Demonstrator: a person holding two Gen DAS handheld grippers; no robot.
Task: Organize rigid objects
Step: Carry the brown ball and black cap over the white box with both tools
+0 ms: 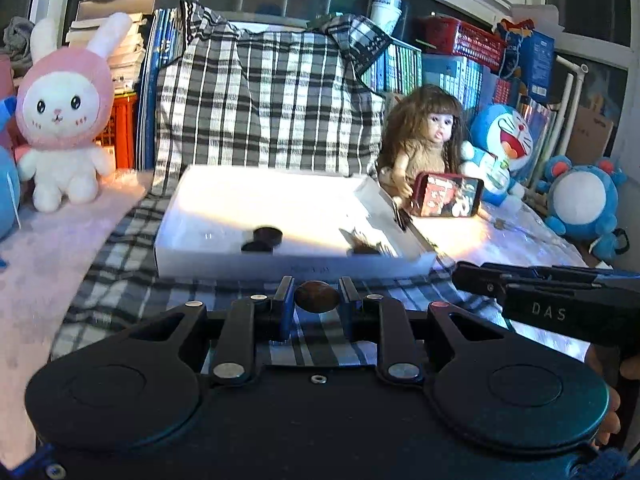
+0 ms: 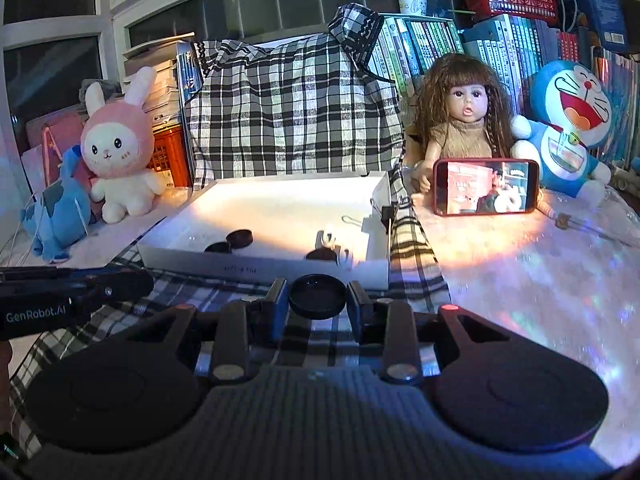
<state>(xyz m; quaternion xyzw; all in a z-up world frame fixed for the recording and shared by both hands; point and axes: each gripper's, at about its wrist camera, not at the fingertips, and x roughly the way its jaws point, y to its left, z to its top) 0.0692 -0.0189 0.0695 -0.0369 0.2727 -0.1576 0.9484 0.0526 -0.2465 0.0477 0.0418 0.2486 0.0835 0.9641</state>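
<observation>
Up close, round brown disc (image 1: 317, 297), glossy black lid (image 2: 317, 297)

Home room: plush rabbit (image 2: 118, 148), doll (image 2: 464, 120), shelved books (image 2: 432, 44), plaid cloth (image 2: 296, 108) by windows

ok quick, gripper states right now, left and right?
Left gripper: shut on a small brown oval piece.
Right gripper: shut on a black round lid.
</observation>
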